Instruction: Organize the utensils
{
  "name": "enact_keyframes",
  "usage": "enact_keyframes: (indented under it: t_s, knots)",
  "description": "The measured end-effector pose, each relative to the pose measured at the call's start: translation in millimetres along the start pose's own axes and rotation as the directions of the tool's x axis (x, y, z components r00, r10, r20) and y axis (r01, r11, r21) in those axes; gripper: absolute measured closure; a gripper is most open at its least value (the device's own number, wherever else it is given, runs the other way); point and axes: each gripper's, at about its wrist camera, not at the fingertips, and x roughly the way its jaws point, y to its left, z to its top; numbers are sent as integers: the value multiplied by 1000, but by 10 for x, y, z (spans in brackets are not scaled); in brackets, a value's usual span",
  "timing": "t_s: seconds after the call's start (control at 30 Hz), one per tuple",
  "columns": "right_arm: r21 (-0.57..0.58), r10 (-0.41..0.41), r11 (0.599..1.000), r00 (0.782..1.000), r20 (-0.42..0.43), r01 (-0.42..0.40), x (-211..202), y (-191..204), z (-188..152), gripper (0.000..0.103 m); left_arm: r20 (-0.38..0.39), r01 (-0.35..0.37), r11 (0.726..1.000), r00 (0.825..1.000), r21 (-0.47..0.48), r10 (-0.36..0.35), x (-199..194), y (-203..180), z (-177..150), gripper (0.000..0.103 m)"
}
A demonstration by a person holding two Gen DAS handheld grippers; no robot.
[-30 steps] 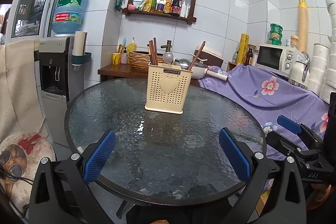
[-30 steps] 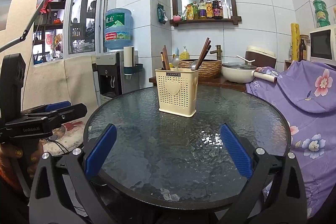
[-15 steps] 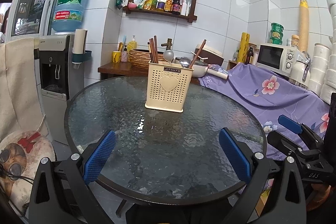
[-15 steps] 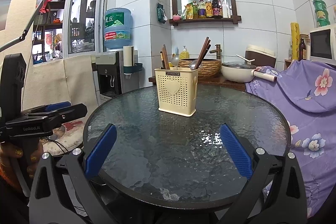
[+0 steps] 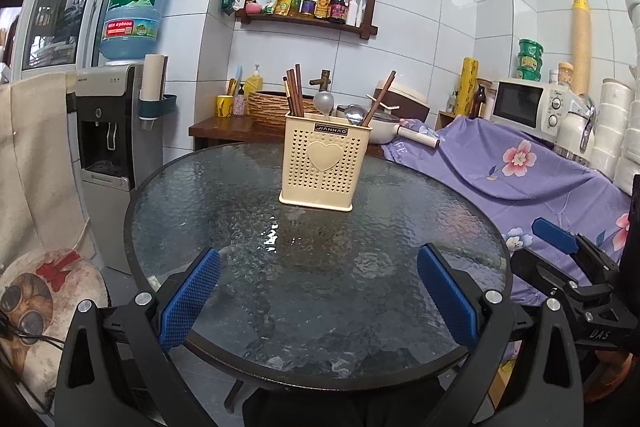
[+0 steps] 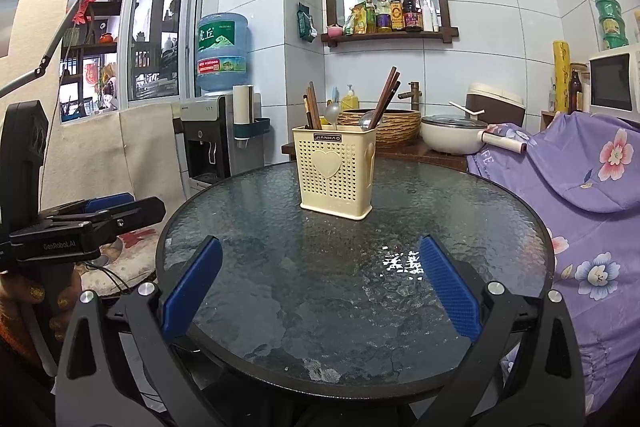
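Observation:
A cream perforated utensil holder (image 5: 322,161) with a heart on its front stands upright near the far side of the round glass table (image 5: 224,211). It holds brown chopsticks (image 5: 294,89) and metal spoons (image 5: 323,103). It also shows in the right wrist view (image 6: 335,173) with chopsticks (image 6: 386,97). My left gripper (image 5: 318,301) is open and empty over the table's near edge. My right gripper (image 6: 320,291) is open and empty, also at the near edge. Both are well short of the holder.
A water dispenser (image 5: 116,131) stands left of the table. A purple flowered cloth (image 5: 516,163) covers furniture on the right, with a microwave (image 5: 524,105) behind. A wooden counter behind the table carries a woven basket (image 5: 270,107) and a white pot (image 6: 452,137).
The left wrist view has shifted slightly, with the holder sitting a little higher in the frame. Both grippers stay open and empty. The holder has not moved on the table.

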Motion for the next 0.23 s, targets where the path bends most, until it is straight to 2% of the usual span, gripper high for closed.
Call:
enact_keyframes:
  t_s: [0.23]
  knots:
    - [0,-1,1000,1000,-3,1,11,-3,5,6,-11,-12,1000,1000,12,12,16,-22,-11,6]
